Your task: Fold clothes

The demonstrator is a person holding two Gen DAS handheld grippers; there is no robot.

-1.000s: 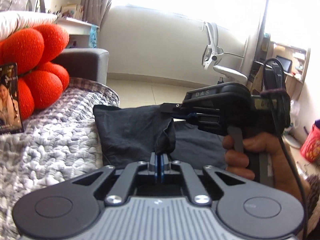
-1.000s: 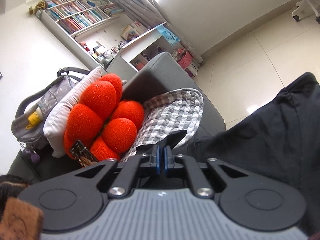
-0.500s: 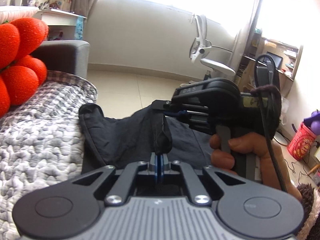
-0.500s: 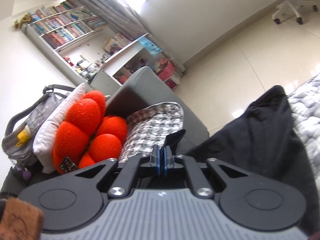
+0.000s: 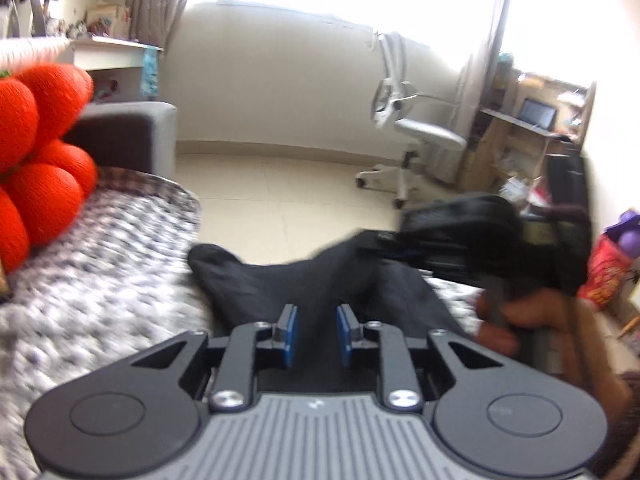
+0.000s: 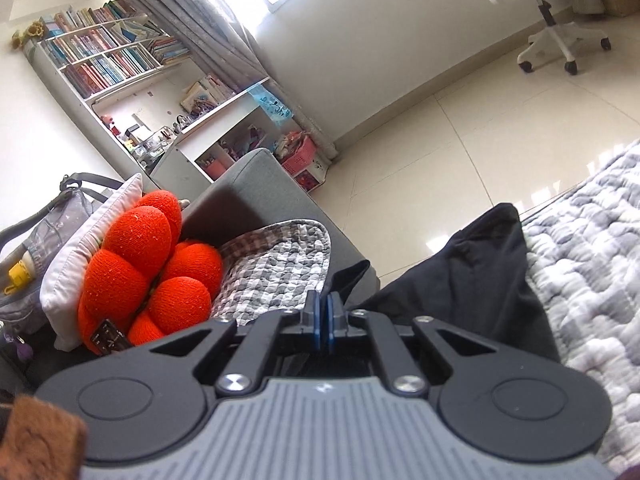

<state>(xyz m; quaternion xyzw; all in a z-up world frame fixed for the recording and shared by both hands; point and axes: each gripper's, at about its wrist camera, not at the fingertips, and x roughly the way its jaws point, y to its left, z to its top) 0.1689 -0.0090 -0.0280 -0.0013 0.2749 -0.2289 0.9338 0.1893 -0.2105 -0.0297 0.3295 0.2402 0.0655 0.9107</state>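
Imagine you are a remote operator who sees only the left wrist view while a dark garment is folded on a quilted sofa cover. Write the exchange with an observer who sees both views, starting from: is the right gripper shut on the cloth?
Observer: Yes. In the right wrist view the right gripper is shut on a corner of the black garment.
Operator: My left gripper has just been opening, its pads clear of the cloth. What lies beyond the red cushion?
Observer: A white pillow leans behind it, with a grey bag further back.
Operator: Anything on the wall there?
Observer: A bookshelf full of books.
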